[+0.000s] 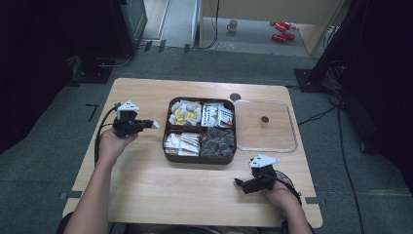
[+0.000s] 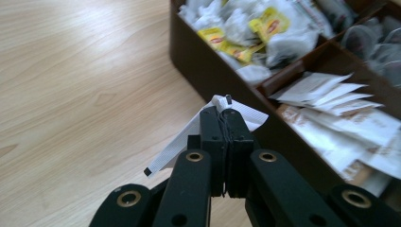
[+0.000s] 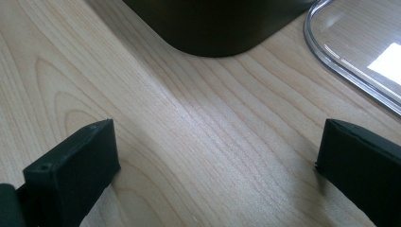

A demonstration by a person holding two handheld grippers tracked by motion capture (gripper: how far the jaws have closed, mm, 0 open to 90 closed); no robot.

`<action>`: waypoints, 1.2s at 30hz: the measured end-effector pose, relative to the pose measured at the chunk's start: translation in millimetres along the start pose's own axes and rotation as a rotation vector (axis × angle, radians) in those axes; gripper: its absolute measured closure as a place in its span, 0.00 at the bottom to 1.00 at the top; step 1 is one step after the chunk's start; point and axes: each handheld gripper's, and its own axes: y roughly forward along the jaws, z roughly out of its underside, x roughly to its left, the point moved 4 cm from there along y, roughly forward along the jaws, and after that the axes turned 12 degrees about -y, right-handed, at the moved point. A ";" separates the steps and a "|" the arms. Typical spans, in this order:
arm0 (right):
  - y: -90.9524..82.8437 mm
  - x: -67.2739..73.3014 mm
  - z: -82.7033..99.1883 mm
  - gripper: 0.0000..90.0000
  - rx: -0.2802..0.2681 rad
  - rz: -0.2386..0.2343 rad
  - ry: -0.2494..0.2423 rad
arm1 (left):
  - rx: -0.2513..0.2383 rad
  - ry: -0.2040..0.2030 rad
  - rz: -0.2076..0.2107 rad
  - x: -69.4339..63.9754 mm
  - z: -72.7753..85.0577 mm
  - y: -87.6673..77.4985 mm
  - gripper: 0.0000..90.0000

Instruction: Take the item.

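Left gripper (image 2: 226,118) pinching white paper packet (image 2: 189,137), light, floppy, slippery; am gripping at middle. Right gripper (image 3: 213,156) resting open on tabletop (image 3: 189,142).

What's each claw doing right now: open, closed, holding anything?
Left claw: closed on a white paper sachet, beside the brown tray.
Right claw: open, nothing between its jaws, over the table.
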 end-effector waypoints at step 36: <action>-1.0 1.1 0.8 0.00 0.001 0.004 0.004 | 0.070 -0.062 -0.020 16.6 15.2 33.7 0.81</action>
